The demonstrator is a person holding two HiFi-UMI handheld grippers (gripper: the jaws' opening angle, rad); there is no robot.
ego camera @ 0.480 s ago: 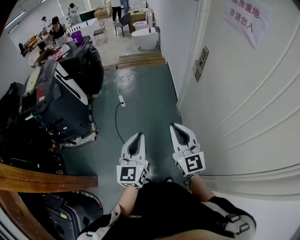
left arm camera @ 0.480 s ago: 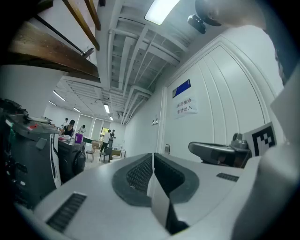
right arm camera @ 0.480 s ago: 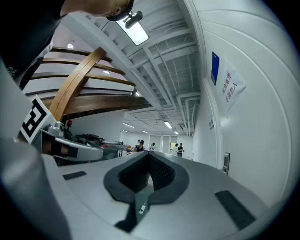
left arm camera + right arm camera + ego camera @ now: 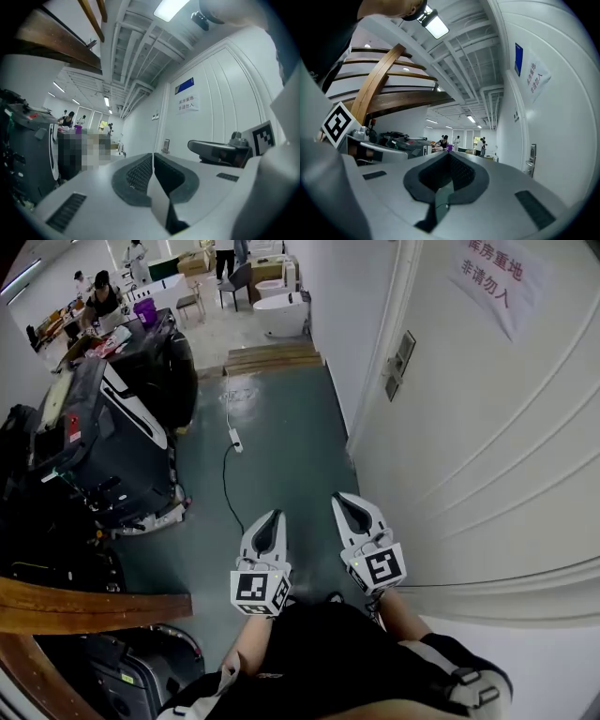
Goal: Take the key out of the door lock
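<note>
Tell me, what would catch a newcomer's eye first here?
The left gripper and the right gripper, white and both shut, reach out side by side over the green floor at the bottom middle of the head view. A white door bearing a paper sign fills the right, and a dark machine crowds the left.

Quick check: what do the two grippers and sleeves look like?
The left gripper and right gripper are white tapered shells, with dark ribbed pads lining the jaws. Each carries a cube with black-and-white square markers. The sleeve is black with pale trim.
</note>
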